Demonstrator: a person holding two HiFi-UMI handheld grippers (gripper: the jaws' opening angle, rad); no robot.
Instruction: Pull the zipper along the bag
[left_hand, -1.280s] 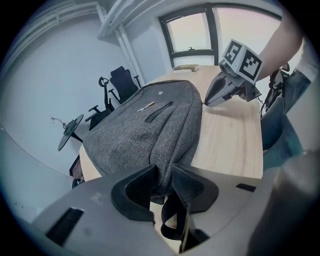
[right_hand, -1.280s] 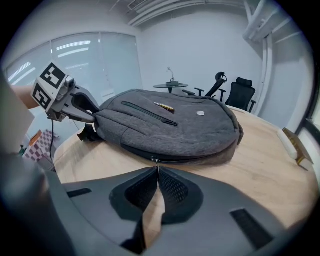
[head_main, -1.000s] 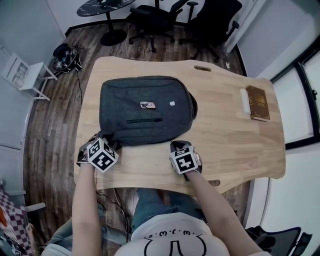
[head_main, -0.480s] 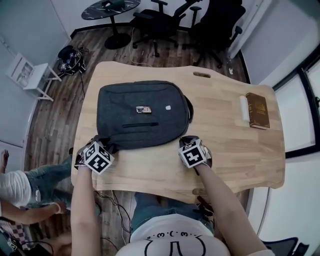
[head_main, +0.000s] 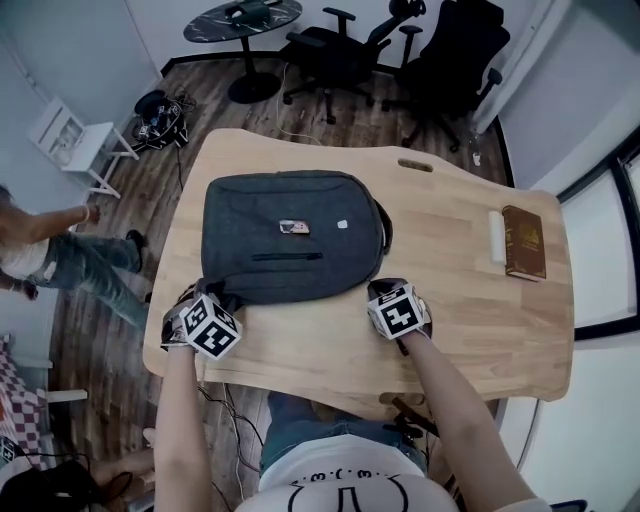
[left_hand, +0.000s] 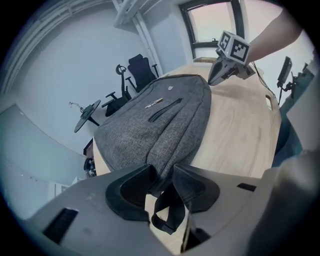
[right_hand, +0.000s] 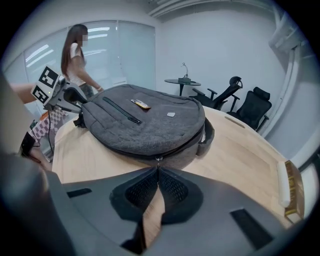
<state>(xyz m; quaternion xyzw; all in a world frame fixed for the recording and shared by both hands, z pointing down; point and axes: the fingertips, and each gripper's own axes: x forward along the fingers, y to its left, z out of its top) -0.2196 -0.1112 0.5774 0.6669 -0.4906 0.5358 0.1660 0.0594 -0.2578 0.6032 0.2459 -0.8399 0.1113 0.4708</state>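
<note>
Since a second ago: right gripper (head_main: 386, 288) has slid rightward along the bag's near edge, jaws just closing; left gripper (head_main: 204, 297) has hardly shifted, jaws just easing wider. A person (head_main: 50, 250) has entered at the left edge of the head view.

Wooden table (head_main: 480, 330) fills mid-frame. Grey bag (head_main: 290, 235) lies flat on its left half. Office chairs (head_main: 330, 50) and a round table (head_main: 243, 15) stand along the top, well clear.

A brown book (head_main: 524, 242) sits at the right edge of the table, well apart from the bag.

Left gripper clamps the bag's lower-left corner fabric, with a strap loop (left_hand: 167, 220) hanging below the jaws. Right gripper's jaws are together on the zipper pull (right_hand: 158, 160) at the bag's lower-right rim.

A small patch (head_main: 294, 227) and a pale tag (head_main: 342, 224) sit on the bag's face; the print is too small to read. The book's cover lettering is illegible.
</note>
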